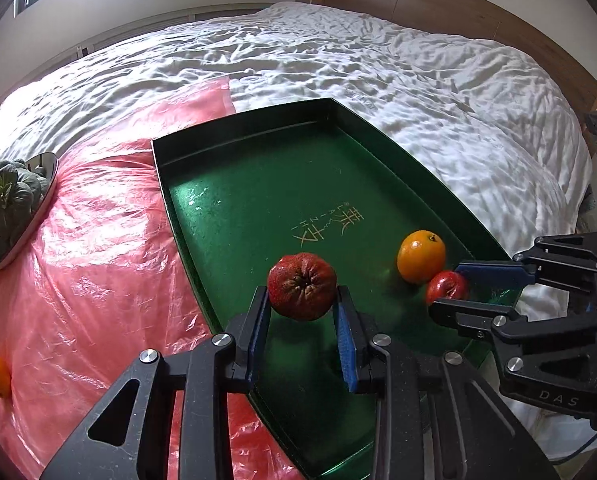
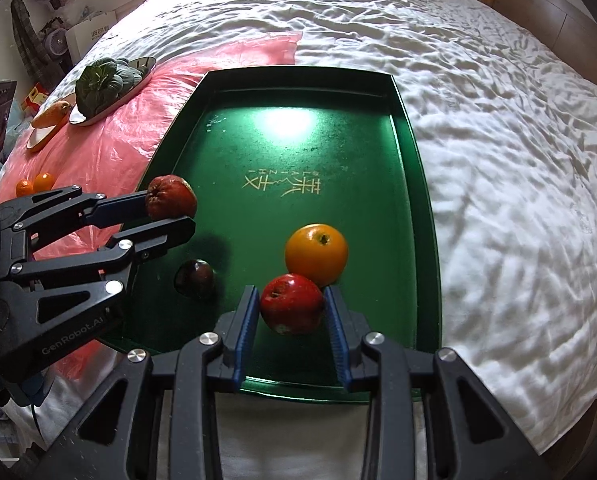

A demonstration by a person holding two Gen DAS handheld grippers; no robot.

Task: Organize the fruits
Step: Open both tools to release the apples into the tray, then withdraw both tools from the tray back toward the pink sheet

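The left gripper (image 1: 302,312) clamps a wrinkled red fruit (image 1: 301,285) above the glossy green tray (image 1: 238,184); the right gripper (image 2: 292,314) grips a smooth red apple (image 2: 291,303) beside a round orange (image 2: 316,254) on the rumpled white bed (image 2: 498,160).

Left gripper (image 1: 303,308) is angled downward, jaws clamped on a wrinkled red fruit (image 1: 302,286). Right gripper (image 2: 292,312) is pitched steeply down, jaws closed on a red apple (image 2: 292,308). Both are held side by side.

Dark green tray (image 2: 414,168) (gold lettering), orange fruit (image 2: 316,254) and red apple (image 2: 292,308) inside; pink plastic sheet (image 1: 98,240) beside tray; white bedsheet (image 2: 498,140).
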